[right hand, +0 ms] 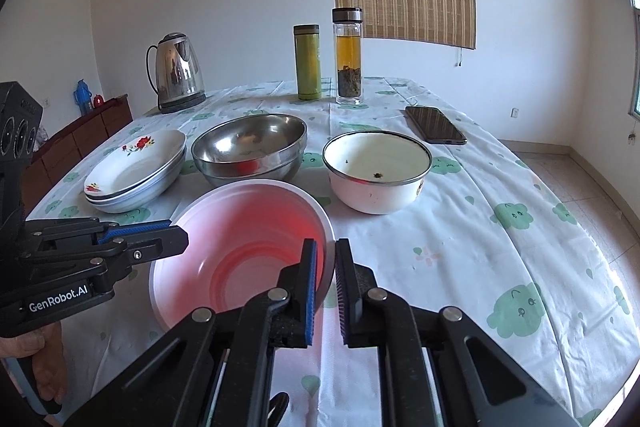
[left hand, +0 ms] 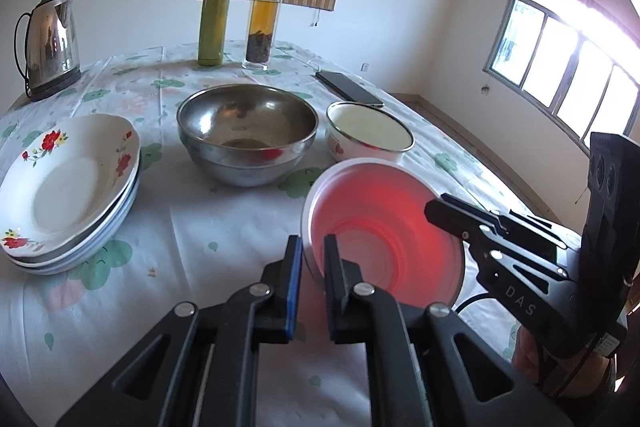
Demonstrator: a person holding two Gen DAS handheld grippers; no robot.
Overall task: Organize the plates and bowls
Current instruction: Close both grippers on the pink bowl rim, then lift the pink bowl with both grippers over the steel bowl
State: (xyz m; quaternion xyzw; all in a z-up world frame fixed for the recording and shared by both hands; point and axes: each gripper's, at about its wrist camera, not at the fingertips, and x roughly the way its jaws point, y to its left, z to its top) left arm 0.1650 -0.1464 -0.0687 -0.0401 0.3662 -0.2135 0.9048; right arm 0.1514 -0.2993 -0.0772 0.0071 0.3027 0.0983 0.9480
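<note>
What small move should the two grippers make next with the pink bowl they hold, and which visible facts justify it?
Probably carry the pink bowl forward and lower it into the steel bowl. The left gripper and right gripper each pinch its rim on opposite sides, the steel bowl sits empty just beyond it, and the plates are already stacked.

Left wrist view — low and close over the table's near edge, facing the far wall, red-tinted translucent plastic bowl (left hand: 384,227) just ahead. Right wrist view — same heading, set to the right, equally near. Both share the round stainless steel bowl (left hand: 247,133) (right hand: 250,147) and the other gripper.
</note>
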